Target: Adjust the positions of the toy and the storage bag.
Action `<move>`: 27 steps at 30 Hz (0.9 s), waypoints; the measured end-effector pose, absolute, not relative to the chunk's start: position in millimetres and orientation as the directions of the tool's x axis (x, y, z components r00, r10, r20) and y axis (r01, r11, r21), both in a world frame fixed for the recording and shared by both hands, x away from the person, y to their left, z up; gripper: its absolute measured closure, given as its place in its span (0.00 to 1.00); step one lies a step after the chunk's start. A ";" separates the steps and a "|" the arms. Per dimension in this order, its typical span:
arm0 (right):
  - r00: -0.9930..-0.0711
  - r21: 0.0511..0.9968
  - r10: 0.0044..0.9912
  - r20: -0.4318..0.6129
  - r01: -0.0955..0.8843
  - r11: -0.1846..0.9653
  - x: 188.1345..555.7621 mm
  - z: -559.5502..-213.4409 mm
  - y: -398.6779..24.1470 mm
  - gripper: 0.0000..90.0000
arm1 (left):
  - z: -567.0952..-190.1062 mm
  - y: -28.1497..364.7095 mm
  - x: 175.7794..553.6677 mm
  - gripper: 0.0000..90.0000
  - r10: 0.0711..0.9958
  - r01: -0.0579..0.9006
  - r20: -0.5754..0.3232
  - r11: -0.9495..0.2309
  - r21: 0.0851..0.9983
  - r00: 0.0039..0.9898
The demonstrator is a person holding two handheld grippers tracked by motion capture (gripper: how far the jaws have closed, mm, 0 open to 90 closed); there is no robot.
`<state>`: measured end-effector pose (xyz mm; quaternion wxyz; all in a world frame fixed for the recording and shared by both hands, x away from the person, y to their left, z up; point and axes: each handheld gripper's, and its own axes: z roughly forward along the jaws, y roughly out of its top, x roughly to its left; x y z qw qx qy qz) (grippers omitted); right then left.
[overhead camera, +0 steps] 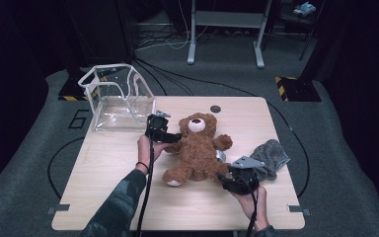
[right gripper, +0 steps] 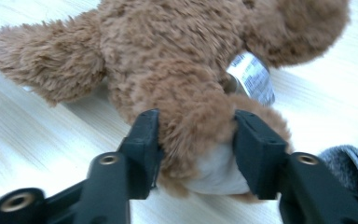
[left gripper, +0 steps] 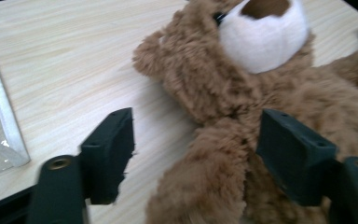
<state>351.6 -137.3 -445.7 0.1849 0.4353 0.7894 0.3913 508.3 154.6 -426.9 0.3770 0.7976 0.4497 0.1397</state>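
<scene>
Teddy bear (overhead camera: 197,150) lies on its back on the table (overhead camera: 108,168), stretched between my two grippers. My left hand (overhead camera: 148,147) reaches forward with the forearm angled in from below; left gripper (left gripper: 196,144) spread wide, one bear arm lying loose in the gap, pads clear of the fur. My right hand (overhead camera: 252,205) sits low near the table's front edge, right gripper (right gripper: 196,140) pointing at the bear's foot, which lies between its pads; whether they press it I cannot tell. Grey cloth (overhead camera: 272,157) just beside the right gripper; clear bag (overhead camera: 121,101) beyond the left.
</scene>
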 end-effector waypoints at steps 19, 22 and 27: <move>-0.392 0.812 0.917 0.072 0.557 0.174 330.0 -458.0 -192.9 0.04 | -401.5 130.3 502.4 0.05 0.847 0.620 -0.100 -0.297 0.726 0.522; -0.328 0.801 0.943 0.063 0.581 0.148 325.5 -468.3 -210.4 0.01 | -393.7 120.4 500.9 0.04 0.848 0.614 -0.088 -0.304 0.728 0.523; -0.263 0.786 0.964 0.047 0.605 0.127 324.1 -485.5 -232.4 0.00 | -385.3 104.8 498.9 0.01 0.856 0.611 -0.075 -0.300 0.733 0.511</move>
